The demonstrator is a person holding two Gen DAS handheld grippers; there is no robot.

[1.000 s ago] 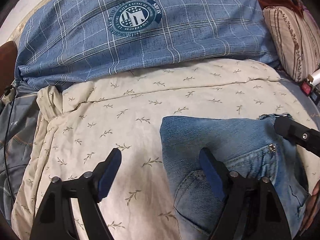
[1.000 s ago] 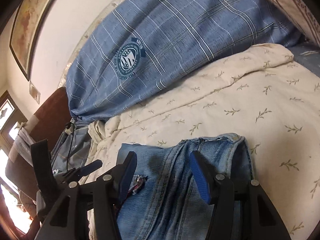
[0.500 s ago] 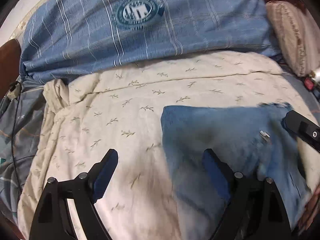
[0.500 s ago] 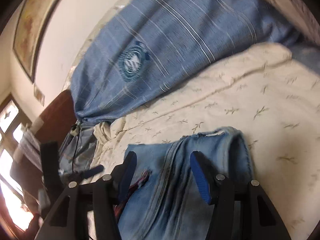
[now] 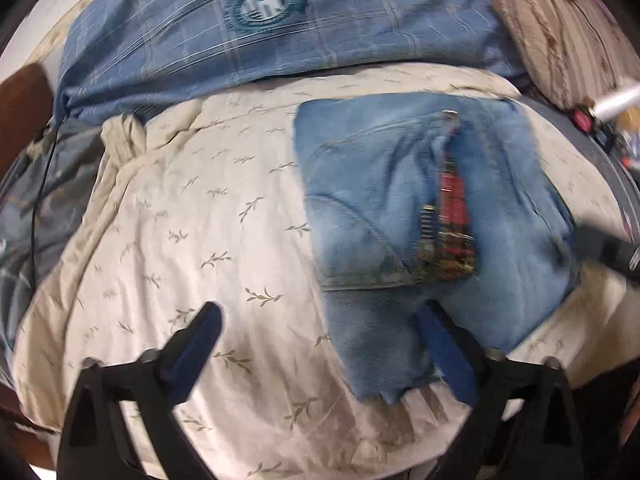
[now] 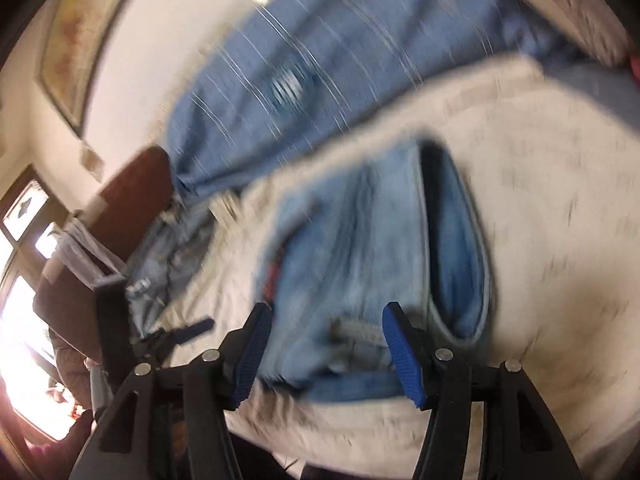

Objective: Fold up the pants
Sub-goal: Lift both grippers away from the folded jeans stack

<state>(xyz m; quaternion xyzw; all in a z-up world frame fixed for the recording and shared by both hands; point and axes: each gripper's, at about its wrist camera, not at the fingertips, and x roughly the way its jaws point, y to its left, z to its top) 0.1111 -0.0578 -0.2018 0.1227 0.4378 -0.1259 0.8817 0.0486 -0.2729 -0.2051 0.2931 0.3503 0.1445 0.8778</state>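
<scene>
The light-blue jeans (image 5: 404, 216) lie folded in a compact bundle on the cream leaf-print bedsheet (image 5: 192, 216), with a red patch by the fly and a frayed hem near me. My left gripper (image 5: 324, 344) is open and empty, above the bundle's near left edge. In the right wrist view the jeans (image 6: 360, 248) are blurred; my right gripper (image 6: 324, 344) is open and empty over their near edge. The right gripper's tip also shows in the left wrist view (image 5: 612, 248) at the jeans' right side.
A blue plaid pillow with a round crest (image 5: 272, 28) lies behind the jeans. A striped beige cushion (image 5: 560, 36) is at the back right. Grey-blue fabric and a cable (image 5: 36, 184) lie at the left. A brown headboard and a window (image 6: 24, 240) are at the left.
Both grippers have pulled back and up from the jeans, staying open. The whole folded bundle, with its hem and red patch, now shows in the left wrist view.
</scene>
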